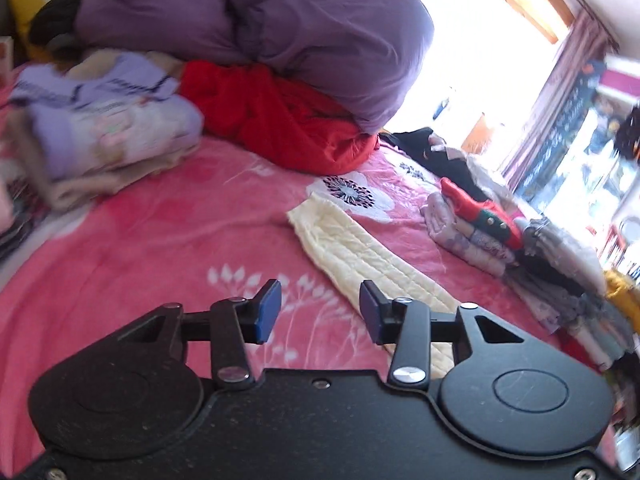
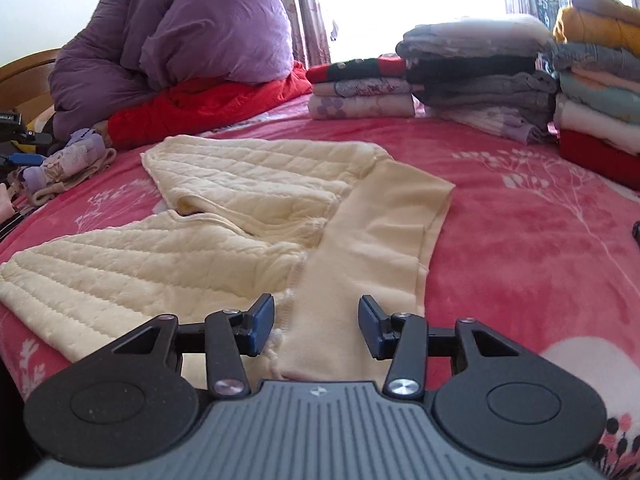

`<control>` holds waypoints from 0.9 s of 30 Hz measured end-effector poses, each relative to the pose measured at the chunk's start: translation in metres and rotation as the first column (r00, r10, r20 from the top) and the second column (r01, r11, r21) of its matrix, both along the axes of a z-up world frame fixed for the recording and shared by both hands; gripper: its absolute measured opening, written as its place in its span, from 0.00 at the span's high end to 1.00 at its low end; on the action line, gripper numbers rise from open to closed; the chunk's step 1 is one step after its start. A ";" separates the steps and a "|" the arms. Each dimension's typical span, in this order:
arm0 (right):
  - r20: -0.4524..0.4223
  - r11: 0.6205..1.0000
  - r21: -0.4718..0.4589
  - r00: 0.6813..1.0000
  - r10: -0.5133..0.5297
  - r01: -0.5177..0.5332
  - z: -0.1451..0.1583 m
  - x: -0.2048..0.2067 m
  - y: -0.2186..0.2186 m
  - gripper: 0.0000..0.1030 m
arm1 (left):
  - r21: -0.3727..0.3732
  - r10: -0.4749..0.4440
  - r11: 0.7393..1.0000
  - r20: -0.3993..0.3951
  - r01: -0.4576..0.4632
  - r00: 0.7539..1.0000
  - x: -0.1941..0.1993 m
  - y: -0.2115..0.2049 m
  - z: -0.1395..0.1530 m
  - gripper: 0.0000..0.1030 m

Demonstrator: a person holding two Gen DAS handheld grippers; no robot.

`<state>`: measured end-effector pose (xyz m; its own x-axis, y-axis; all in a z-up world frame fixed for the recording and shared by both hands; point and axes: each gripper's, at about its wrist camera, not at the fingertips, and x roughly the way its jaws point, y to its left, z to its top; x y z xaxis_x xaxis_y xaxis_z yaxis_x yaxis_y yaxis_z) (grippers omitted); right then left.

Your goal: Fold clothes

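Right gripper (image 2: 316, 326): jaws parted wide, nothing between the pads, low over the near edge of the bed (image 2: 520, 240). Directly ahead of it, and partly under the gap, lies the smooth waistband end of the cream quilted trousers (image 2: 240, 208); this band runs away from the fingers towards the middle of the bed, so its long axis is roughly in line with the gripper's pointing direction. From the band the two quilted legs fan off to the left, the nearer one along the near edge, the farther one folded over on itself above it. Garment is spread out, not yet folded. Left gripper (image 1: 320, 312): also wide open and empty, held above the pink floral cover, tilted down. One cream leg (image 1: 360, 256) passes under and just beside its right-hand finger, running diagonally away to a cuff near the white flower print. Judgement: the right gripper is nearer the waistband, the left nearer a leg end; the next grasp likely needs each to drop onto the cloth edge below it. Farther off: folded stacks (image 2: 480, 80) along the far right side of the bed, a red garment (image 2: 208, 108) and a purple duvet (image 2: 180, 40) heaped at the far left, bright window beyond.
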<state>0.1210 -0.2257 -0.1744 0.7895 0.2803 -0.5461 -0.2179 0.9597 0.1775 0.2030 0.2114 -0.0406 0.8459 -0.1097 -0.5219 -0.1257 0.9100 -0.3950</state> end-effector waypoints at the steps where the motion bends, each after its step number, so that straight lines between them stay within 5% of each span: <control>1: 0.002 1.000 0.016 1.000 0.000 0.000 -0.001 0.004 -0.002 0.54 | 0.010 -0.010 1.000 -0.008 0.010 1.000 0.017 -0.003 -0.002 0.64; 9: -0.047 0.997 0.067 0.998 0.036 -0.032 -0.013 0.028 -0.009 0.53 | 0.091 -0.034 0.995 -0.056 0.039 0.998 0.157 -0.024 -0.025 0.67; 14: -0.060 0.993 0.105 0.997 0.056 -0.049 -0.016 0.033 -0.013 0.52 | 0.028 0.000 1.000 -0.061 0.001 0.998 0.230 -0.018 -0.048 0.67; 17: -0.063 0.991 0.119 0.996 0.061 -0.053 -0.017 0.036 -0.014 0.50 | 0.010 0.037 0.999 -0.184 -0.036 0.982 0.260 -0.011 -0.080 0.66; 18: -0.062 0.991 0.119 0.996 0.062 -0.054 -0.017 0.037 -0.014 0.49 | 0.045 0.042 0.998 -0.229 -0.032 0.973 0.266 -0.012 -0.093 0.64; 20: -0.062 0.992 0.112 0.996 0.064 -0.057 -0.017 0.038 -0.011 0.46 | 0.070 0.037 0.997 -0.198 -0.024 0.980 0.263 -0.011 -0.097 0.63; 27: -0.056 0.994 0.098 0.997 0.058 -0.052 -0.014 0.036 -0.008 0.45 | 0.025 0.099 0.995 -0.118 -0.096 0.988 0.190 0.016 -0.056 0.66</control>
